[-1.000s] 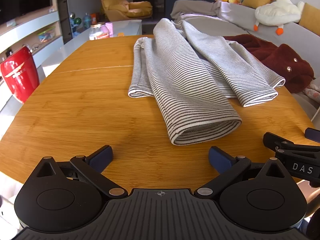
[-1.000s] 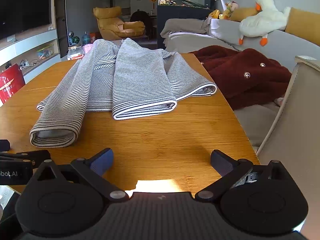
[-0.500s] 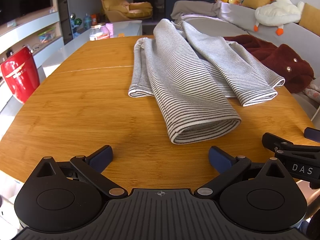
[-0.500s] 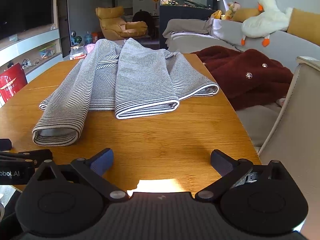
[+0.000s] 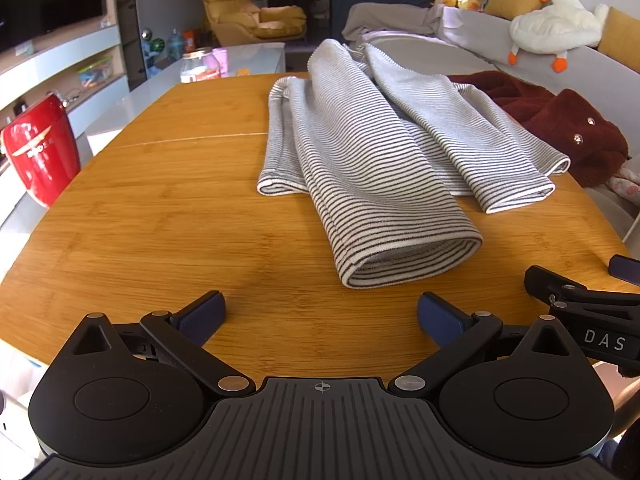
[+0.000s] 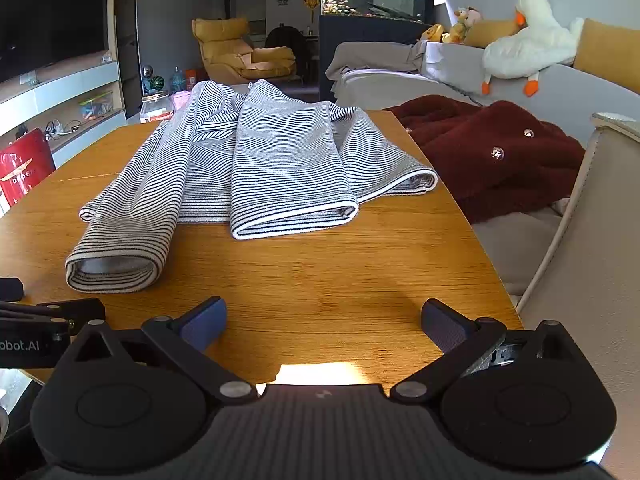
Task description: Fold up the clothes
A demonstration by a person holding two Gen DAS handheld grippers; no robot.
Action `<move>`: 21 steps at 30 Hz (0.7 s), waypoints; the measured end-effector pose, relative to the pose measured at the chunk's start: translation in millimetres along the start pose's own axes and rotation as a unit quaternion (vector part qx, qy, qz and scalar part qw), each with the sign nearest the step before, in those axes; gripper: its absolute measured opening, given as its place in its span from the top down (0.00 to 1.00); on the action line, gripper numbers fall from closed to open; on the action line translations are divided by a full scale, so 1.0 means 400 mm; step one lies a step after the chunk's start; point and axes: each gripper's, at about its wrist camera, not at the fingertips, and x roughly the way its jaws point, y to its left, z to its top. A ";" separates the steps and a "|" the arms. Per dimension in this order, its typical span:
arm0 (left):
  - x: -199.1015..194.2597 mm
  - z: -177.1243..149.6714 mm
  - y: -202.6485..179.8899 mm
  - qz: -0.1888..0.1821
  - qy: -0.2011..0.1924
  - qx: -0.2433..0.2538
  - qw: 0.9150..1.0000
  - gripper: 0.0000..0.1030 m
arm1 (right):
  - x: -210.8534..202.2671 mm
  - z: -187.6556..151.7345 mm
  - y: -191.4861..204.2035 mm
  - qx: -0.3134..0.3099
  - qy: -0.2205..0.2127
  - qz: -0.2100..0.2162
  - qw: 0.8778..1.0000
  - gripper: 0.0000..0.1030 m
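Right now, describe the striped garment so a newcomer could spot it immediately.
Start at the round wooden table. The striped garment lies on its far half, two long tube-shaped parts reaching toward the cameras. It is the only thing with thin dark-and-white stripes; the fuzzy dark red garment beside it lies off the table edge on the sofa.

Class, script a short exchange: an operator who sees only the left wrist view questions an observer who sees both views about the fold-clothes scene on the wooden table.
Operator: My left gripper is open, facing the grey-and-white striped knit garment. Is the right gripper open too?
Observer: Yes. Its blue pads stand wide apart over the bare orange-brown wooden table, holding nothing.
Operator: What sits past the table's right edge, near that gripper?
Observer: A cream padded chair back, close beside the edge.
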 end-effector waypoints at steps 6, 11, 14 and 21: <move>0.000 0.002 0.002 -0.001 0.002 0.001 1.000 0.00 | 0.002 0.005 -0.001 -0.004 0.006 0.007 1.000 0.00; -0.001 0.002 0.005 -0.007 0.004 0.008 1.000 0.00 | 0.004 0.011 -0.002 -0.011 0.014 0.016 1.000 0.00; 0.000 0.003 0.007 -0.014 0.005 0.016 1.000 0.00 | 0.003 0.011 -0.002 -0.016 0.014 0.024 0.999 0.00; -0.001 0.050 0.064 -0.081 -0.003 0.009 0.997 0.00 | -0.001 0.080 -0.057 0.035 0.008 0.134 0.990 0.00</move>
